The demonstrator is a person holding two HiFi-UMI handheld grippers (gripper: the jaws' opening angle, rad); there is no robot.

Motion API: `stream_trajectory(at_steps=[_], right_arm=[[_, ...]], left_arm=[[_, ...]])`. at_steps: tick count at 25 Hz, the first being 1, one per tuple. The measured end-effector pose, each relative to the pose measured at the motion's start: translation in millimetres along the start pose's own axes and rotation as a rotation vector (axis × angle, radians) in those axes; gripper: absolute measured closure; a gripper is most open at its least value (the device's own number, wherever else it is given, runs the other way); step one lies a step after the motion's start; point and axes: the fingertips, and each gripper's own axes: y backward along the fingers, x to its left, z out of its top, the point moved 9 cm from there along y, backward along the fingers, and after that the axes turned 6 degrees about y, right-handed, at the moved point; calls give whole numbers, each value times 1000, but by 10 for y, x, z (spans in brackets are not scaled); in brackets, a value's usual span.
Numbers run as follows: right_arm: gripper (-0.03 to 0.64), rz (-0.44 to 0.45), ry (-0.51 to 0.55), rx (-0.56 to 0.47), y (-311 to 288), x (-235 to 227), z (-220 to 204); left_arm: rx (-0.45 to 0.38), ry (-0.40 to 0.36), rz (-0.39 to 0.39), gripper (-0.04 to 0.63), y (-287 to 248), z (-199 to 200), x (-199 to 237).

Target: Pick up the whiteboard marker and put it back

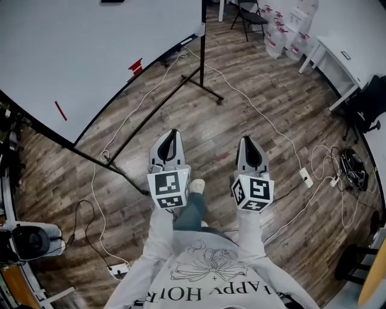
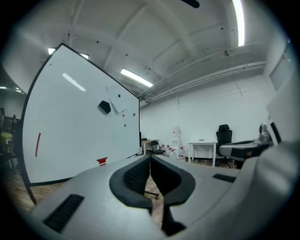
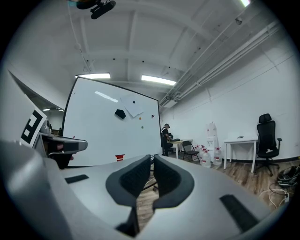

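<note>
Jaws closed and empty on left gripper [image 1: 174,133] and right gripper [image 1: 248,140] — red streak [image 1: 60,110] on whiteboard [image 1: 90,42] unidentifiable.

Whiteboard [image 1: 90,54] left, desk [image 1: 338,51] right, chair [image 1: 248,15] seemingly beyond.

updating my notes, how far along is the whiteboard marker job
Done: nothing visible yet. In hand: nothing. The left gripper and right gripper are both shut and empty, held over the wood floor, apart from the whiteboard. Left: picking the marker up and putting it back. A thin red mark on the board may be it; I cannot tell.
</note>
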Motion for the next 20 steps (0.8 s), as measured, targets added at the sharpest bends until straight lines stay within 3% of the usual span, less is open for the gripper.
stream_trajectory(at_steps=[14, 20], right_arm=[[607, -32, 16, -57, -2015, -513, 350], [607, -13, 17, -35, -2621, -616, 318]], left_arm=[[-61, 4, -24, 589, -2059, 460, 404], [-45, 12, -45, 588, -2682, 485, 532]])
